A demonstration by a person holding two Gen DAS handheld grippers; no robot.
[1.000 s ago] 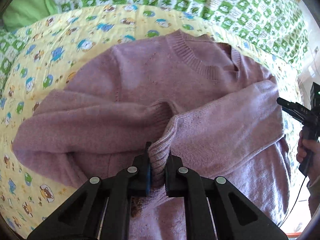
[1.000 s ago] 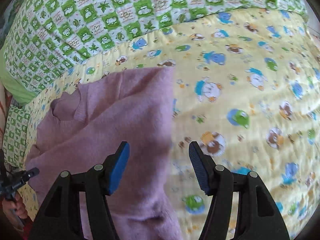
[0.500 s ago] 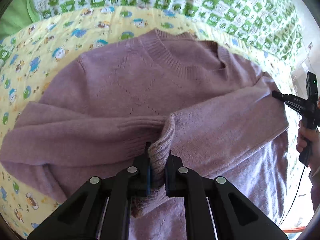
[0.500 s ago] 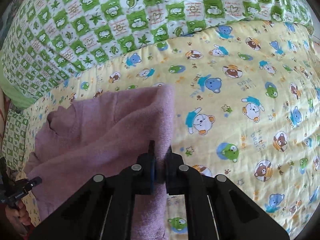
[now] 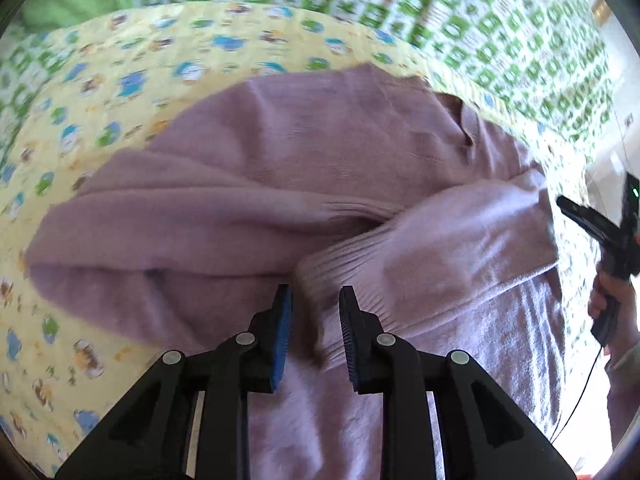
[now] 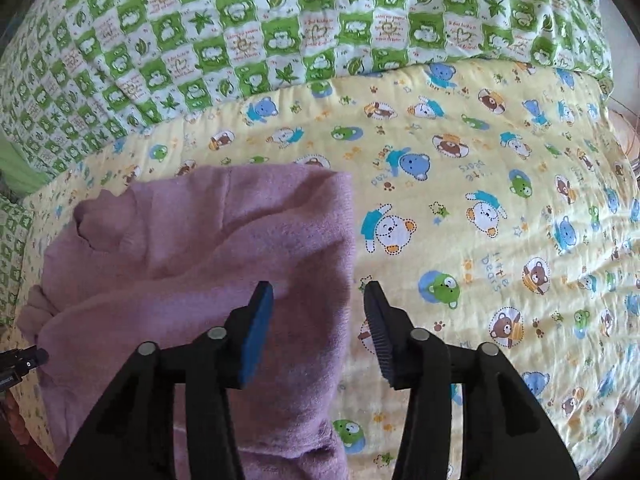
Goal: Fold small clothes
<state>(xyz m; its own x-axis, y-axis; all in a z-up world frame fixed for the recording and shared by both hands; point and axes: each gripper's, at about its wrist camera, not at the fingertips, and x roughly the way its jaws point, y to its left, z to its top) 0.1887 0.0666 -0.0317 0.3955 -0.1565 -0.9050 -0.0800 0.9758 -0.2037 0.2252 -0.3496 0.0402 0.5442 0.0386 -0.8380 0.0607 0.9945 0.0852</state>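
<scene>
Left hand-held gripper (image 5: 312,300) just opening, narrow, off sweater cuff (image 5: 340,272); right hand-held gripper (image 6: 318,294) just opening, wider, over purple sweater (image 6: 192,248).

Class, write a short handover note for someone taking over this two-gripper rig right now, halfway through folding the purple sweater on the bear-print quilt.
Left gripper: jaws have just been opening; the ribbed cuff lies between the pads, no longer clamped.
Right gripper: jaws have just been opening, straddling the sweater's side edge without gripping it.
Purple sweater: flat on the yellow quilt, neck toward the green checked cover.
Done: both sleeves folded across the chest, cuffs meeting near the middle.
Left: probably fold the body in half and square it up.
</scene>
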